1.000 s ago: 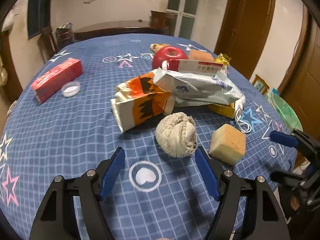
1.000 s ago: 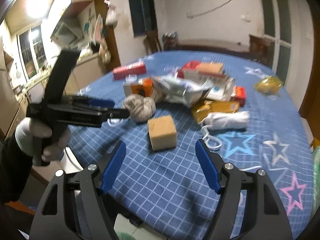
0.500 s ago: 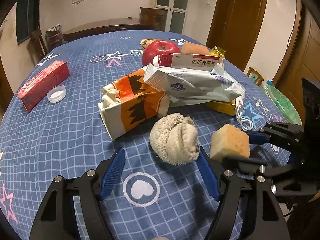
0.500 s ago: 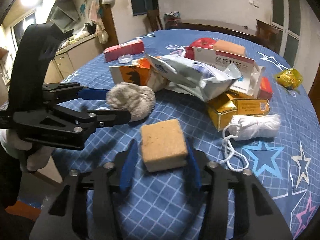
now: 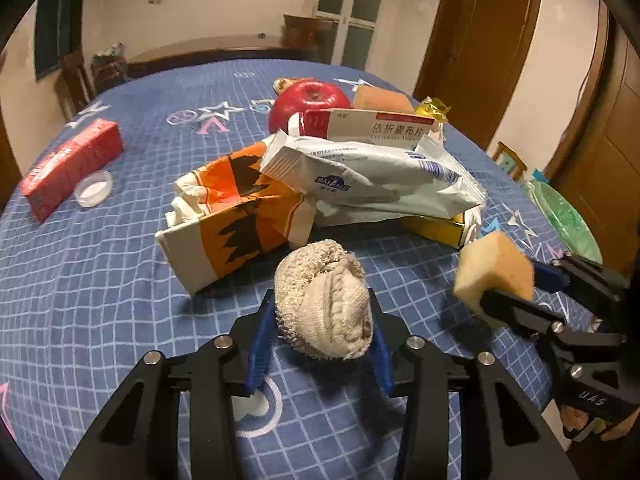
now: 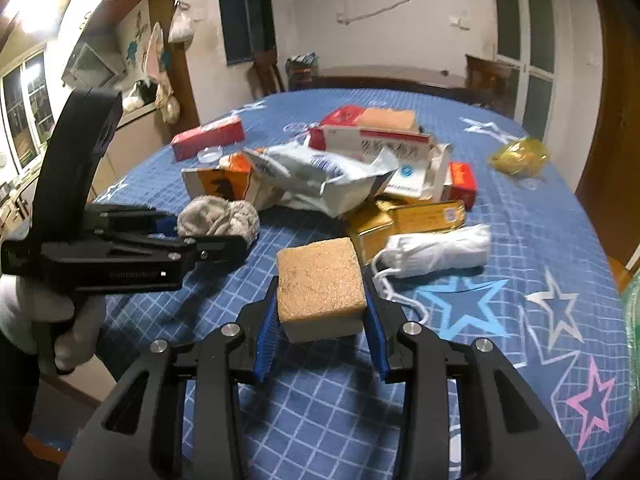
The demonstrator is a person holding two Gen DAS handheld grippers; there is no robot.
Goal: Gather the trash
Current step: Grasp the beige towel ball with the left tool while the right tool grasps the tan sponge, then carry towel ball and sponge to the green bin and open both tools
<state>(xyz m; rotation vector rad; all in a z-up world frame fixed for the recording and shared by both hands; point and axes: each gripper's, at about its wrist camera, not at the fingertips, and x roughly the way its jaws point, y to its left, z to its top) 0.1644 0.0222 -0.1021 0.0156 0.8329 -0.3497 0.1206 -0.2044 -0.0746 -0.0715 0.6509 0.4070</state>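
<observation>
My left gripper (image 5: 320, 320) is shut on a balled-up beige cloth (image 5: 326, 300), which also shows in the right wrist view (image 6: 218, 218). My right gripper (image 6: 322, 304) is shut on a tan sponge block (image 6: 320, 282) and holds it just above the blue tablecloth; in the left wrist view the sponge (image 5: 494, 276) is lifted at the right. Behind them lies a trash pile: an orange-and-white carton (image 5: 236, 220), a white plastic wrapper (image 5: 372, 180), a medicine box (image 5: 376, 126), a yellow box (image 6: 408, 218) and a rolled white mask (image 6: 436, 248).
A red apple (image 5: 310, 98), a second sponge (image 5: 382, 98), a red box (image 5: 70, 168) and a small clear lid (image 5: 94, 188) sit on the table. A yellow wrapper (image 6: 518, 156) lies far right. A green bag (image 5: 564, 216) hangs beyond the table's right edge.
Both grippers closed: the left on the cloth ball, the right on the sponge. The sponge has been lifted off the table and the pile looks closer.
</observation>
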